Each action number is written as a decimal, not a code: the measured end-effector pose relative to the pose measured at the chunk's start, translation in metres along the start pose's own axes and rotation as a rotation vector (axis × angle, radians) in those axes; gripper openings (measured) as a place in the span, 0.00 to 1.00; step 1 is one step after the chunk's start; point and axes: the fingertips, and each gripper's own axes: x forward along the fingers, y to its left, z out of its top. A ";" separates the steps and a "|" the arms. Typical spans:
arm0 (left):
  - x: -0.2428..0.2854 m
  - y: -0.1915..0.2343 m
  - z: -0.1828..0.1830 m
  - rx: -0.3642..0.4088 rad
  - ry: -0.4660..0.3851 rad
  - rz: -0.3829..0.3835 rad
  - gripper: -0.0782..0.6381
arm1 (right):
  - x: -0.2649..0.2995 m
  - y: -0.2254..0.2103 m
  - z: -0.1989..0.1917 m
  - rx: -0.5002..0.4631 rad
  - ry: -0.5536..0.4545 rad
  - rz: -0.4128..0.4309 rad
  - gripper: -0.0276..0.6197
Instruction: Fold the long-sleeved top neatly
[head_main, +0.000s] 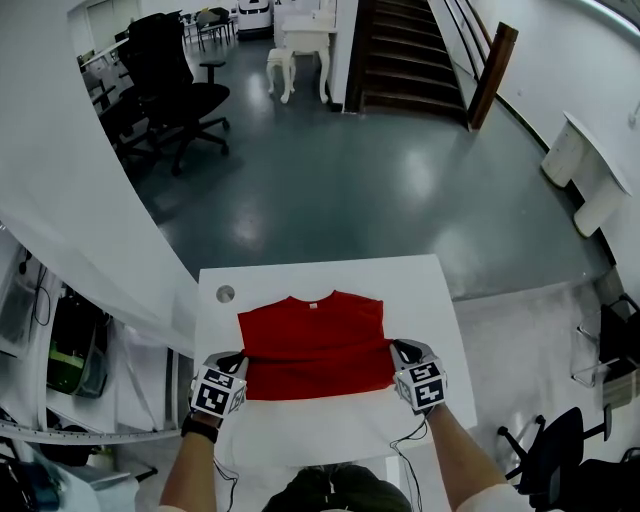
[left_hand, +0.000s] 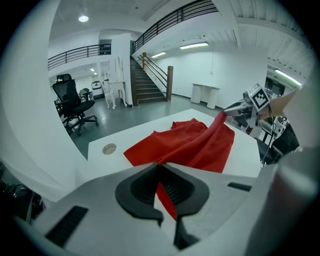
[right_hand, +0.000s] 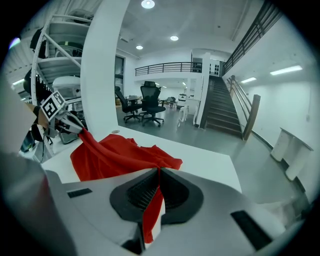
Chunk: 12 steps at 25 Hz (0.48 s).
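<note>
The red long-sleeved top (head_main: 313, 342) lies on the white table (head_main: 320, 275), collar toward the far edge, sleeves tucked out of sight. My left gripper (head_main: 236, 364) is shut on the near left corner of the top (left_hand: 185, 145), red cloth pinched between its dark pads (left_hand: 176, 192). My right gripper (head_main: 399, 356) is shut on the near right corner of the top (right_hand: 117, 155), and a red strip hangs down between its pads (right_hand: 167, 192). The near edge is lifted off the table and stretched between both grippers. Across the cloth, each gripper view shows the other gripper.
A round grey grommet (head_main: 225, 294) sits in the table near its far left corner. A curved white wall (head_main: 70, 200) runs along the left. Black office chairs (head_main: 175, 85) stand far left, stairs (head_main: 410, 60) at the back. Cables (head_main: 405, 450) hang by my right arm.
</note>
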 end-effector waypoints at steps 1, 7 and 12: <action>0.004 0.003 0.003 0.002 0.004 -0.001 0.14 | 0.004 -0.002 0.003 -0.001 0.002 0.001 0.09; 0.023 0.019 0.023 -0.006 0.016 -0.006 0.14 | 0.032 -0.020 0.018 0.001 0.013 0.014 0.09; 0.041 0.031 0.034 -0.026 0.044 -0.002 0.14 | 0.056 -0.035 0.032 0.010 0.023 0.040 0.09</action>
